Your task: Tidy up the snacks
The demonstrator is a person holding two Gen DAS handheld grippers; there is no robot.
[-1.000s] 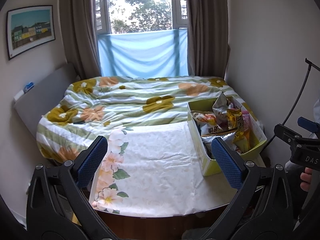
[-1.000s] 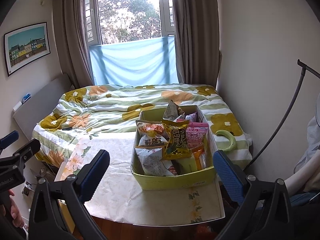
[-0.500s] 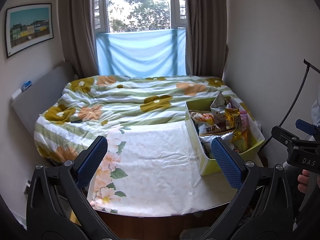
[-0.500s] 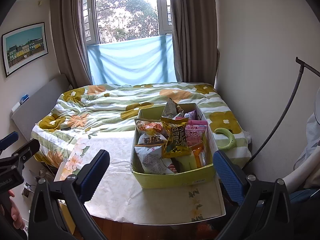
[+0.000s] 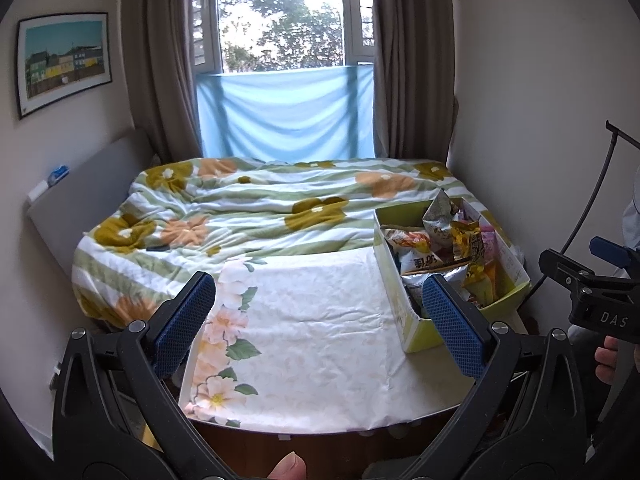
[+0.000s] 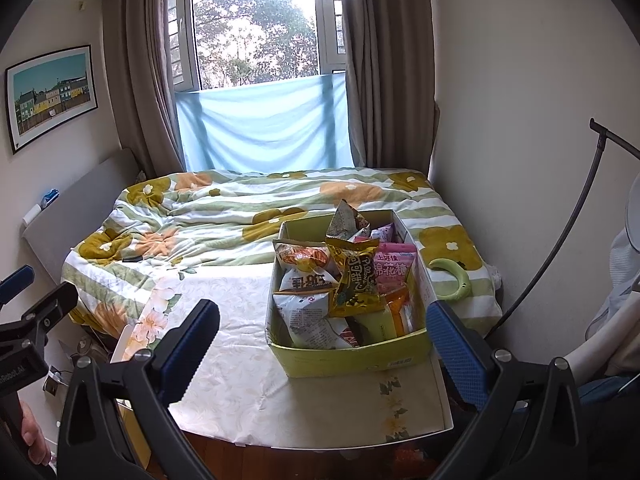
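Note:
A yellow-green cardboard box [image 6: 352, 356] stands on the right part of a table with a white floral cloth [image 6: 240, 344]. It is packed with several snack bags: a yellow bag [image 6: 354, 276], a white bag [image 6: 308, 312], a pink pack [image 6: 390, 270]. The box also shows in the left wrist view [image 5: 416, 332] at the right. My right gripper [image 6: 324, 336] is open and empty, held back from the box's near wall. My left gripper [image 5: 316, 320] is open and empty over the cloth [image 5: 312, 320], left of the box.
A bed with a green and orange flower quilt [image 6: 240, 216] lies right behind the table. A light green ring [image 6: 450, 276] lies on the quilt right of the box. A wall and a black cable [image 6: 560, 232] are at the right. The table's front edge is near.
Both grippers have moved slightly forward and the views tilted down a little. The box and snacks have not moved. Both grippers stay open.

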